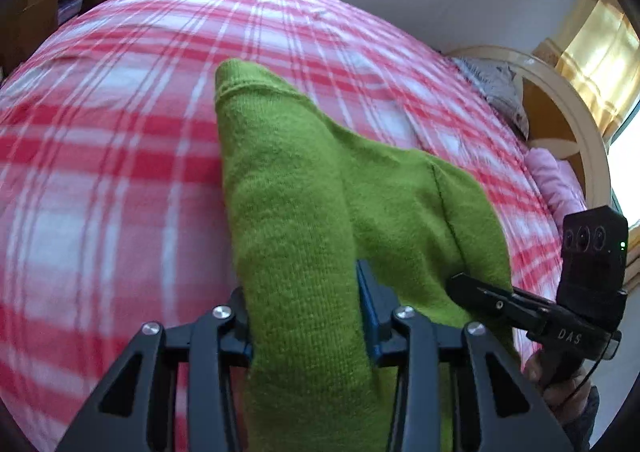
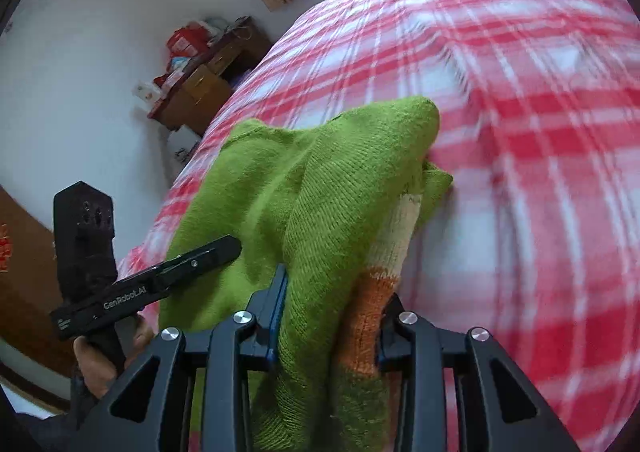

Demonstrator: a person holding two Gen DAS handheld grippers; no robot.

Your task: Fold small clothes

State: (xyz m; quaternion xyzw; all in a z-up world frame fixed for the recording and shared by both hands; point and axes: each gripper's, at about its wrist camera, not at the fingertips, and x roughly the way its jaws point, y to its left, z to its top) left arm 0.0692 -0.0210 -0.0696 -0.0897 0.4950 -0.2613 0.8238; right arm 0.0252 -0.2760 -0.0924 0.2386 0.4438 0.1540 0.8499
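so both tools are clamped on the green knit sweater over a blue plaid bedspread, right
Not quite: the bedspread is red, pink and white plaid, not blue, as both wrist views show. The rest holds: the left tool and the right tool are each clamped on the green knit sweater, which has orange and white stripes in the right wrist view.

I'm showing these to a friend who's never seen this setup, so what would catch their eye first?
Most striking is the bright green knitted garment, bunched and lifted at the centre of both views, clamped in the left tongs and the right tongs. Orange and cream stripes show at the right tongs. Behind it spreads the red, pink and white checked bedsheet.
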